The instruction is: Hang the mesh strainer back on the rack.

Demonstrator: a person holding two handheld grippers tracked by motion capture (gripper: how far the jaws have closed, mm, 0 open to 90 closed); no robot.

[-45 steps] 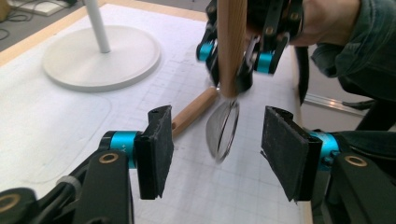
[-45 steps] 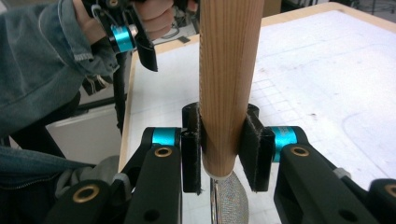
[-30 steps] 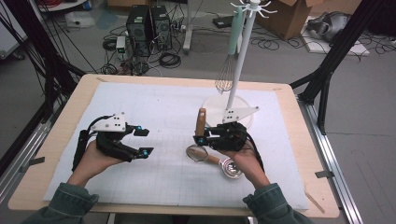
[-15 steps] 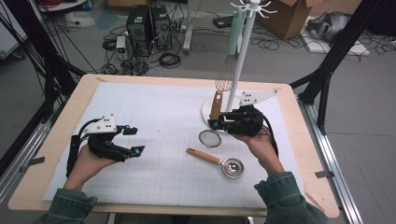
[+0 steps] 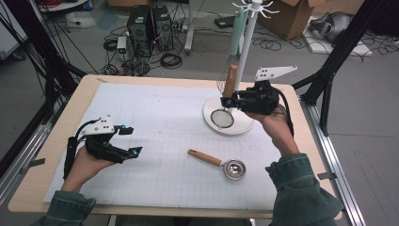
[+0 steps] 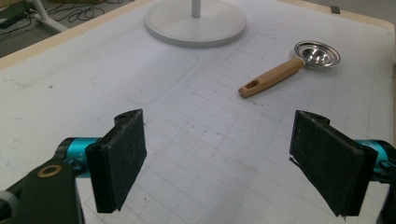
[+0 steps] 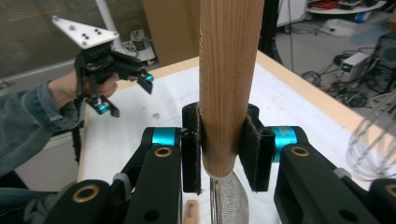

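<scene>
Mesh strainer (image 5: 222, 117) is held upright by its wooden handle in the clamped right gripper (image 5: 229, 101), just beside the rack pole (image 5: 244, 56), hooks overhead. Left gripper (image 5: 130, 140) rests open, well apart.

I'm working in a lab or workshop, not a home. Past my counter (image 5: 51, 188), at the top of the frame, computer towers (image 5: 150, 21) stand on bare concrete among tangled cables (image 5: 171, 59), with cardboard boxes (image 5: 301, 16) at upper right and black rig struts (image 5: 339, 52) bracing both sides.
</scene>
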